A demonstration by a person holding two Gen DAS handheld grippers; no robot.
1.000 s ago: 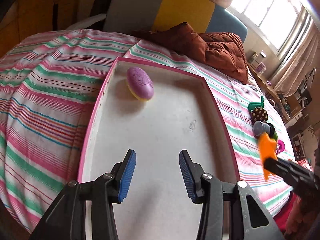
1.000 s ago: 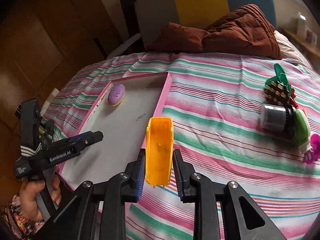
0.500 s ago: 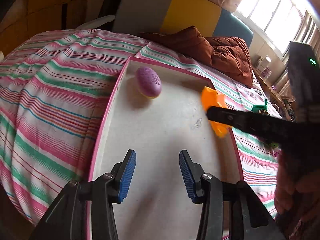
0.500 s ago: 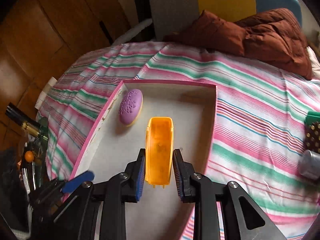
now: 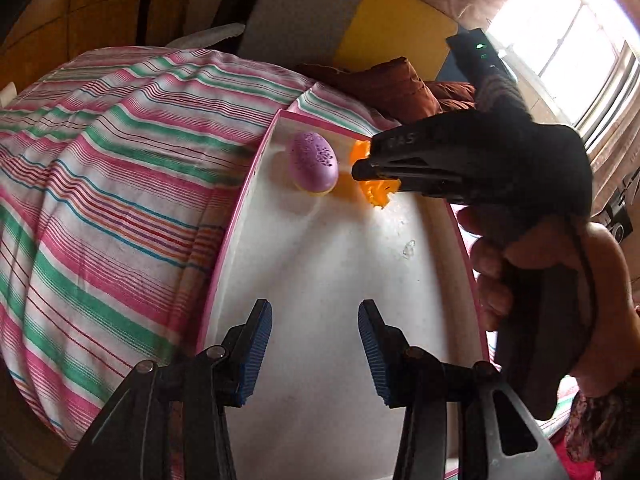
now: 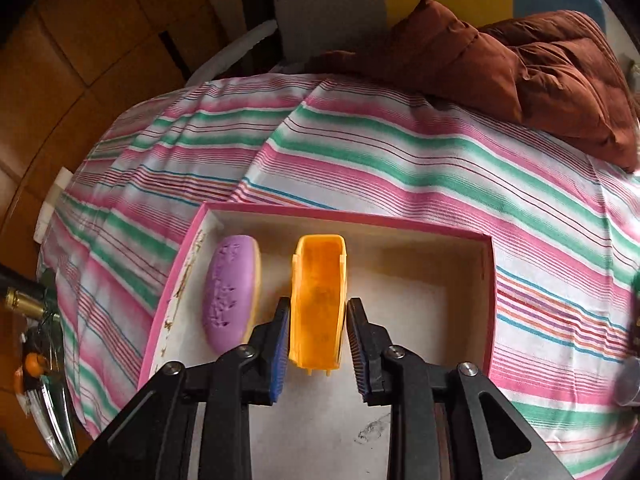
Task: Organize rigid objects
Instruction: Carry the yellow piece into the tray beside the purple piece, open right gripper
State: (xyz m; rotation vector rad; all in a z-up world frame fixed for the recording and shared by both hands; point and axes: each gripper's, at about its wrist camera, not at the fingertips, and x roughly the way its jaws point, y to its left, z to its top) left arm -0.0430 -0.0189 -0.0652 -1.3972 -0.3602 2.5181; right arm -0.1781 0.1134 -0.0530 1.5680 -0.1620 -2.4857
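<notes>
A pink-rimmed white tray (image 6: 360, 216) lies on the striped bed. At its far left corner rests a purple oval soap-like piece (image 6: 230, 292). Beside it, to the right, an orange scoop-shaped piece (image 6: 320, 296) sits on the tray floor between the fingers of my right gripper (image 6: 318, 304). Its jaws are opening and a thin gap shows on each side of the piece. In the left wrist view the right gripper (image 5: 360, 168) reaches in from the right, with the orange piece (image 5: 374, 196) next to the purple oval (image 5: 312, 160). My left gripper (image 5: 315, 312) hangs open and empty over the tray's near part (image 5: 224, 248).
A brown quilt (image 6: 520, 64) is piled at the head of the bed. Grey, yellow and blue headboard panels (image 5: 392, 28) stand behind it. A person's hand (image 5: 540, 280) holds the right gripper over the tray's right rim. A grey cylinder (image 6: 628, 384) lies on the sheet at the right.
The right gripper carried the orange piece from beside the tray's right rim to the far end next to the purple oval. Its fingers have parted slightly. The left gripper stayed put.
</notes>
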